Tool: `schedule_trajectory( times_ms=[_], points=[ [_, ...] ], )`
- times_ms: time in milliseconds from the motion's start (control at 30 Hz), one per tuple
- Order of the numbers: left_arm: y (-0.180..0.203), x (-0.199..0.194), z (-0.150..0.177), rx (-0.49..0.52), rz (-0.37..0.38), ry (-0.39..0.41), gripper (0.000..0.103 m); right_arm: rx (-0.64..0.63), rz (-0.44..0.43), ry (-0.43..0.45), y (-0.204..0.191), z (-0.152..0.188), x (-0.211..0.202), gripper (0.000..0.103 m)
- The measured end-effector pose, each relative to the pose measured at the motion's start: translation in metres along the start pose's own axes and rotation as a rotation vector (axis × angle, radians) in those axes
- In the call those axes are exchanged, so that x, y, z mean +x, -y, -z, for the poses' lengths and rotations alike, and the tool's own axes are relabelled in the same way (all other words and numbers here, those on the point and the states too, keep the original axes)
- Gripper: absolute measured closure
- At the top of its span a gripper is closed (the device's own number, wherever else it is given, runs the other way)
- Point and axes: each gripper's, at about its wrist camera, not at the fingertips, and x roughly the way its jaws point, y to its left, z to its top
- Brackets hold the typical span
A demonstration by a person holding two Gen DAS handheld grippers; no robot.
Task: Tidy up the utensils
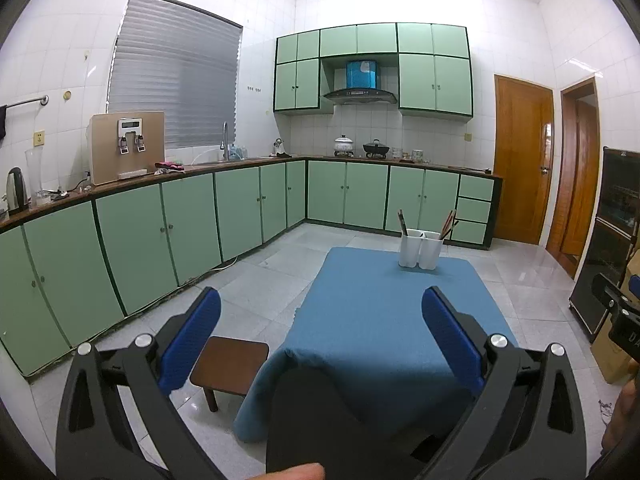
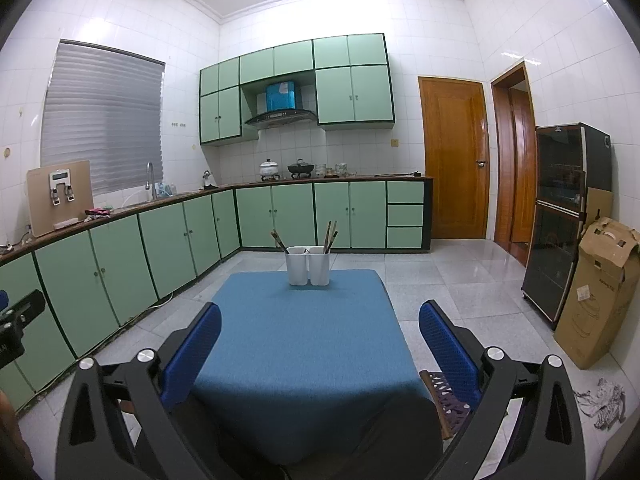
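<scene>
A white two-compartment utensil holder (image 1: 420,249) (image 2: 308,265) stands at the far end of a table covered with a blue cloth (image 1: 384,320) (image 2: 304,344). Dark chopsticks (image 1: 402,222) (image 2: 279,241) lean in its left compartment and brown ones (image 1: 448,225) (image 2: 330,236) in its right. My left gripper (image 1: 320,316) is open and empty, held above the near end of the table. My right gripper (image 2: 320,328) is open and empty too, also well short of the holder. Each gripper's body shows at the edge of the other's view.
A small brown stool (image 1: 230,366) stands left of the table. Green cabinets (image 1: 160,232) run along the left and back walls. A dark cabinet (image 2: 560,220) and a cardboard box (image 2: 596,292) stand at the right. A woven seat (image 2: 448,400) sits by the table's right corner.
</scene>
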Motion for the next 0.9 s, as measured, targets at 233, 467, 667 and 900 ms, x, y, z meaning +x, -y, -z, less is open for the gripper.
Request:
schedule_trajectory(
  times_ms=[233,467,667,900],
  points=[
    [-0.0008,0.0001,0.0024,-0.008,-0.001,-0.001,0.005,0.003,0.003,0.0,0.0012,-0.0001,-0.0002,0.006],
    [-0.0028,0.0011,0.0048,-0.006,-0.001,0.0,0.005,0.003,0.007,0.002,-0.0002,0.0017,-0.001,0.006],
    [-0.0019,-0.0003,0.0053,-0.003,0.001,0.003,0.005,0.007,0.008,0.003,0.0001,0.0022,-0.0007,0.006],
    [-0.0025,-0.0009,0.0062,0.0,0.002,0.005,0.005,0.01,0.009,0.005,0.0001,0.0026,-0.0019,0.006]
  ],
)
